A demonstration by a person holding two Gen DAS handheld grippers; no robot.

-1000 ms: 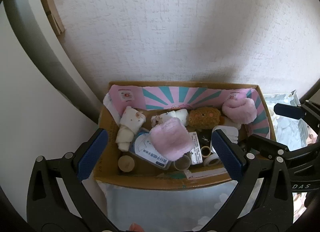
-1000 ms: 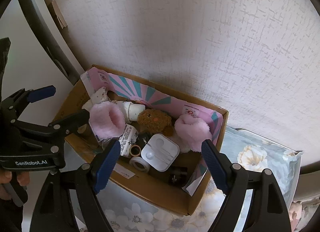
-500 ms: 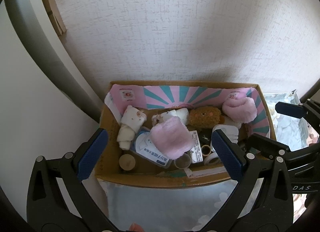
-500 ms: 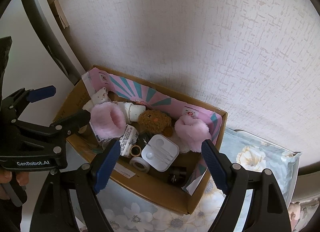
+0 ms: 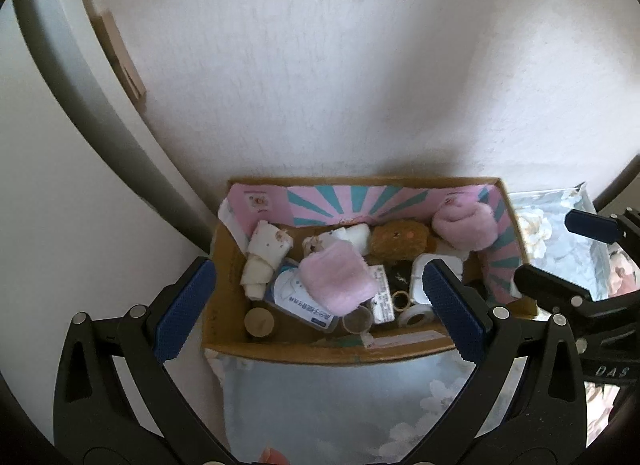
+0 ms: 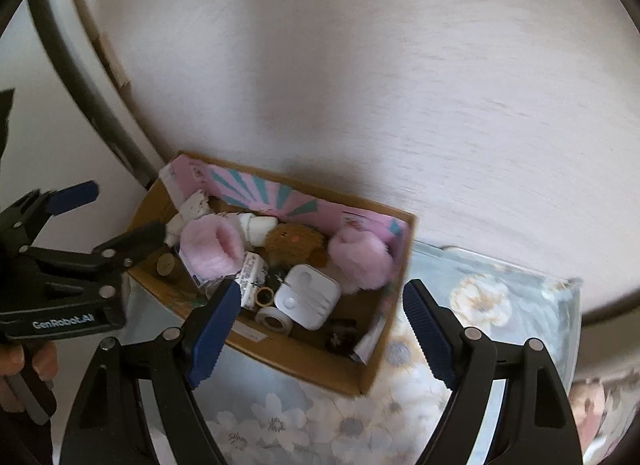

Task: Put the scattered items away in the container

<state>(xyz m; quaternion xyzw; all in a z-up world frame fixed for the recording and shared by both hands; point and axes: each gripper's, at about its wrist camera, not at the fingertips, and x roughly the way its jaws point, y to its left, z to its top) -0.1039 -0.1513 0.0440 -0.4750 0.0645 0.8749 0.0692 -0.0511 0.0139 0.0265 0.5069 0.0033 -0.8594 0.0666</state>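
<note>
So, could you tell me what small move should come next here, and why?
Probably draw both grippers back and stop: the left gripper and right gripper are open and empty, and every loose item in view already lies inside the cardboard box.

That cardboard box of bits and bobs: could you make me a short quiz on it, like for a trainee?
1. True or false: the left tool is shut on a pink fluffy roll.
2. How many pink fluffy rolls lie in the cardboard box?
3. What sits beside the brown plush toy, nearer the camera? A) white earphone case B) banana C) mug

Key: 1 false, both tools, the right tool included, are open and hold nothing. 2 two. 3 A.
</note>
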